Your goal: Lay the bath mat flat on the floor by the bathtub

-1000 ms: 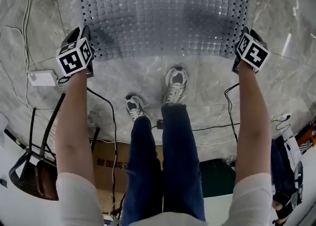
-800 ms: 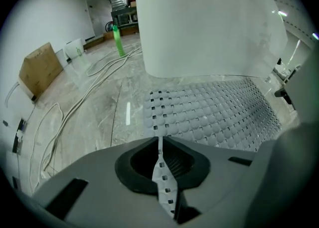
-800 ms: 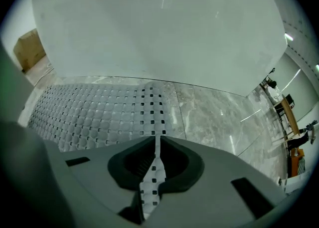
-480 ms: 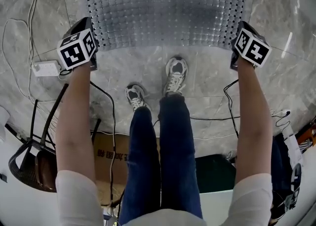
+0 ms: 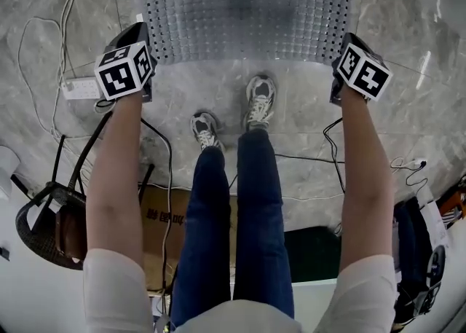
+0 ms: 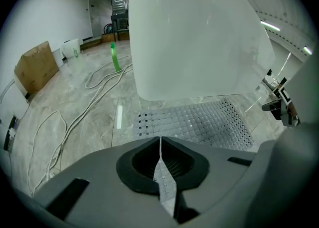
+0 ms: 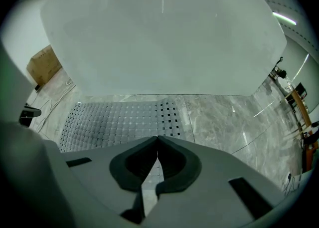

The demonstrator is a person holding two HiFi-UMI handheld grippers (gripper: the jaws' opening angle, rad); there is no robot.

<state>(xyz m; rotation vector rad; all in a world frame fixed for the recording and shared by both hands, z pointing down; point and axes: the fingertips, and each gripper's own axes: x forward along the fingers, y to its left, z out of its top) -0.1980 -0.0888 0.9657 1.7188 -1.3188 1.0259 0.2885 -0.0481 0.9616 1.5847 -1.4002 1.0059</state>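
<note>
now left gripper [image 6: 160, 164], right gripper [image 7: 155, 164] each clamped on near corner of bath mat [image 5: 247, 11] beside bathtub [image 6: 199, 37].

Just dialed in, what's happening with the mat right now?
A person stands over a translucent bath mat, gripping its two near corners: the left claw is shut on one, the right claw on the other. The rest of the mat spreads over the marble floor beside the white bathtub. It has not been let go yet.
</note>
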